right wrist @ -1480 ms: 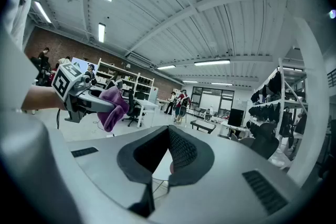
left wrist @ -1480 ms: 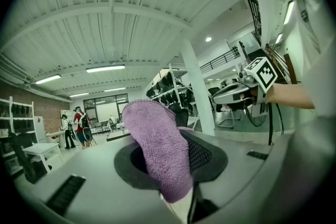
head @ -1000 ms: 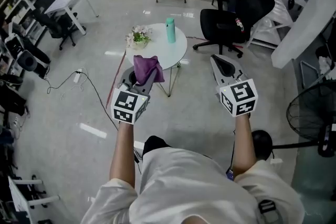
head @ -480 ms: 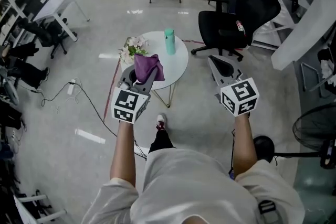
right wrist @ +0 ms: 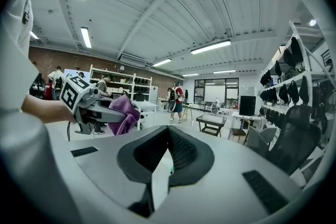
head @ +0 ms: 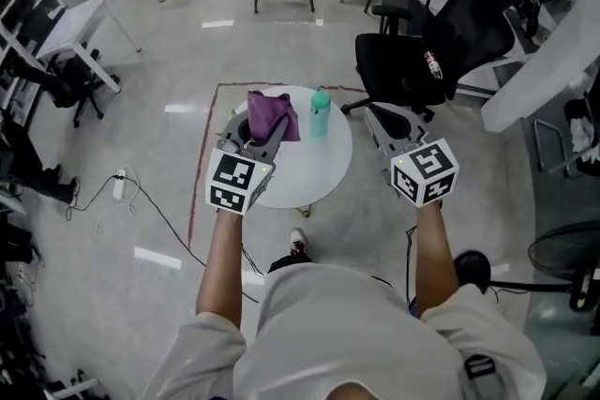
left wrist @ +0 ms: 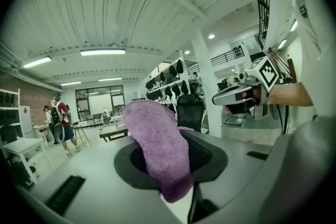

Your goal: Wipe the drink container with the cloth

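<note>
A person's left gripper [head: 261, 138] clamps a purple towelling cloth [head: 273, 114] above a small round white table [head: 314, 175], just beside, seemingly not touching, the upright teal drink container [head: 321, 112], while the right gripper [head: 375, 117] hangs closed and empty.

The round table's [head: 315, 166] left edge is covered by the left gripper [head: 262, 136] and the purple cloth [head: 272, 113]; the jaw tips are buried in that cloth.

Small round white table [head: 314, 166], teal drink container [head: 321, 113] standing upright on it, toward its far edge
</note>
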The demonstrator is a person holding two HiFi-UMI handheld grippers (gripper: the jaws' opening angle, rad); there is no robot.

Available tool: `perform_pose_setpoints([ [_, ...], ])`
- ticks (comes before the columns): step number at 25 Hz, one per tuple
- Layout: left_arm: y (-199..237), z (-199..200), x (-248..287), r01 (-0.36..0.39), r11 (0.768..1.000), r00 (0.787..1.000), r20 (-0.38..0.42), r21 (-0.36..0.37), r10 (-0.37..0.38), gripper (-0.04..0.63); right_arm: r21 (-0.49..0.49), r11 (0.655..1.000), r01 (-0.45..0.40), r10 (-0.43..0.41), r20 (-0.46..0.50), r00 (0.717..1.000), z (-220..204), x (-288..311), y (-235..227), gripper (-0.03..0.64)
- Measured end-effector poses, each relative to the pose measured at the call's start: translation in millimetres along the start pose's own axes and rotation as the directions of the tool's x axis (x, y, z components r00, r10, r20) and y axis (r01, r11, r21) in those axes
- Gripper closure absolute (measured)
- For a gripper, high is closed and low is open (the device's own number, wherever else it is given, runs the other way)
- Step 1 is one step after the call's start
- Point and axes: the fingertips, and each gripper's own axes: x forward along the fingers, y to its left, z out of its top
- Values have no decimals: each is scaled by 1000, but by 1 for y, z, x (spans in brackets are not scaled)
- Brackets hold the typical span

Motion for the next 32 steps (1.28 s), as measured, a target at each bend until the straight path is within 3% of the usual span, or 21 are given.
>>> perform_pose_setpoints([
  [3, 25, -12, 22, 24, 1000, 1000, -10, -10, -24, 477, 7, 1000, 14, -14, -38, 999, -10, 35, -10, 596],
  [6, 49, -22, 37, 41, 999, 999, -18, -26, -42, 477, 31, 1000, -3, 6, -92, 996, -24, 68, -12, 449],
  [11, 63, -40, 59, 51, 997, 997, -49, -62, -54, 477, 3, 1000, -18, 18, -209, 978, -70, 110, -21, 335],
  [17, 78, -75, 91, -29, 989, 992, -124, -144, 11, 477, 38, 993, -114, 120, -314, 942, -133, 162, -39, 241],
  [25, 78, -108, 131, -102, 975, 973, -223, -197, 57, 477, 32, 977, -212, 204, -444, 873, -216, 220, -60, 196],
  [29, 83, -116, 148, -115, 977, 963, -260, -179, 65, 477, 36, 962, -271, 254, -485, 837, -242, 238, -57, 196],
  [32, 88, -118, 161, -116, 979, 958, -277, -165, 66, 477, 30, 954, -299, 275, -491, 827, -253, 247, -56, 210],
])
